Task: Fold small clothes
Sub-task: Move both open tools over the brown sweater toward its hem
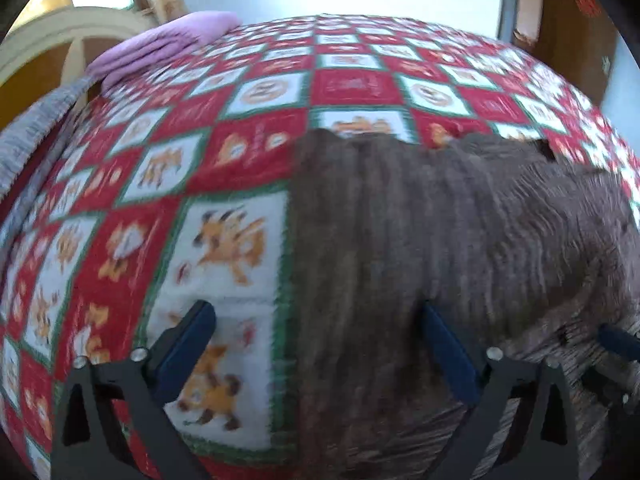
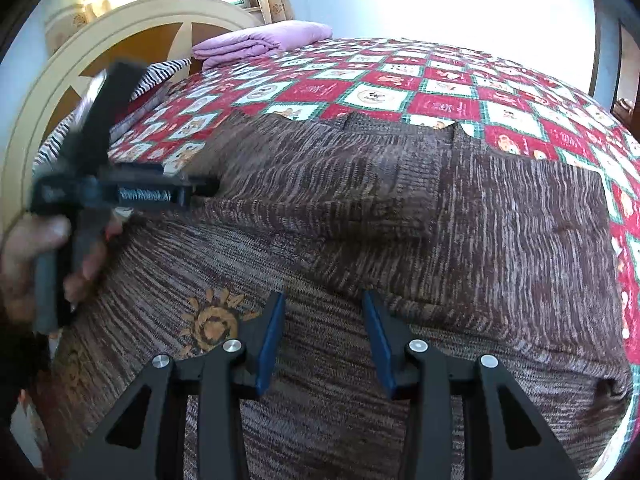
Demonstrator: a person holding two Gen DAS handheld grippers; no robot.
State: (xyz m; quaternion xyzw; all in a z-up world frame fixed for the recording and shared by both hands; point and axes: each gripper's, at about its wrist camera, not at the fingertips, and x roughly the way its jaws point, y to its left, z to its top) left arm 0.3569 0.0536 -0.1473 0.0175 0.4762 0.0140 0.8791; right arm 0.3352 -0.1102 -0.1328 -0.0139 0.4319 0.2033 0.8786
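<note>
Both tongs stand apart with nothing between them. My left tongs (image 1: pixel 316 344) straddle the left edge of the brown knit garment (image 1: pixel 460 248): one blue pad sits over the bedspread (image 1: pixel 224 152), the other over the knit. I read that placement as lining up for a pinch on that side edge, though the left view is smeared and I cannot tell whether the pads touch cloth.

My right tongs (image 2: pixel 324 340) hang over the near middle of the garment (image 2: pixel 400 208), just right of an orange sun-like motif (image 2: pixel 210 322). No fabric is caught in the gap.

Garment lies spread on the bed ahead of both tongs, collar edge at the far side. A raised crease runs across it ahead of the right tongs; it looks like one flap already laid over, but I cannot be sure.

From the right wrist, the left tool (image 2: pixel 120 194) shows at the garment's left edge, gripped by a hand (image 2: pixel 36 248).

Far beyond, left of both tongs: a folded lilac blanket (image 2: pixel 260 42) beside the headboard (image 2: pixel 132 12), well apart from the work.
</note>
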